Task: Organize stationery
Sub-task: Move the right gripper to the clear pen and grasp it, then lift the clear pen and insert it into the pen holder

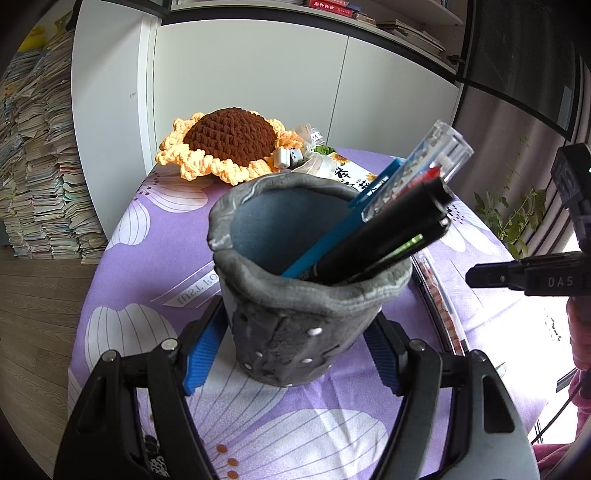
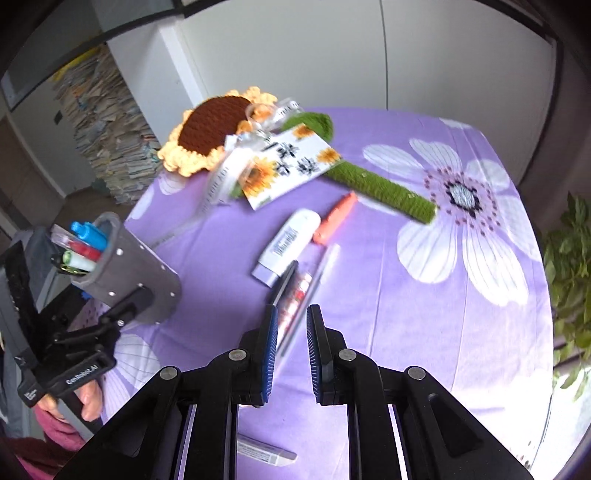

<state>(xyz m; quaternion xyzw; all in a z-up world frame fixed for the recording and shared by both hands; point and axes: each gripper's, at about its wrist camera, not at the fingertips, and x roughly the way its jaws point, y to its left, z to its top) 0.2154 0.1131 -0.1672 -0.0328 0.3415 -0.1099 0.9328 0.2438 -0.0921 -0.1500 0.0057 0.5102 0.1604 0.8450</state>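
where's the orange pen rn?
In the right wrist view, the orange pen lies on the purple tablecloth ahead of the right gripper, just right of the white tube and near the crochet flower's green stem.

a lived-in home room, probably a study. a table (image 2: 369, 295) wears a purple floral tablecloth (image 1: 122, 332), with a crocheted sunflower (image 1: 225, 144) lying on it. tall stacks of books and papers (image 1: 33, 177) rise from the wood-look floor (image 1: 33, 306) beside white cabinet doors (image 1: 258, 88). a bookshelf (image 1: 388, 18) sits above, and a leafy plant (image 2: 569, 258) stands nearby.
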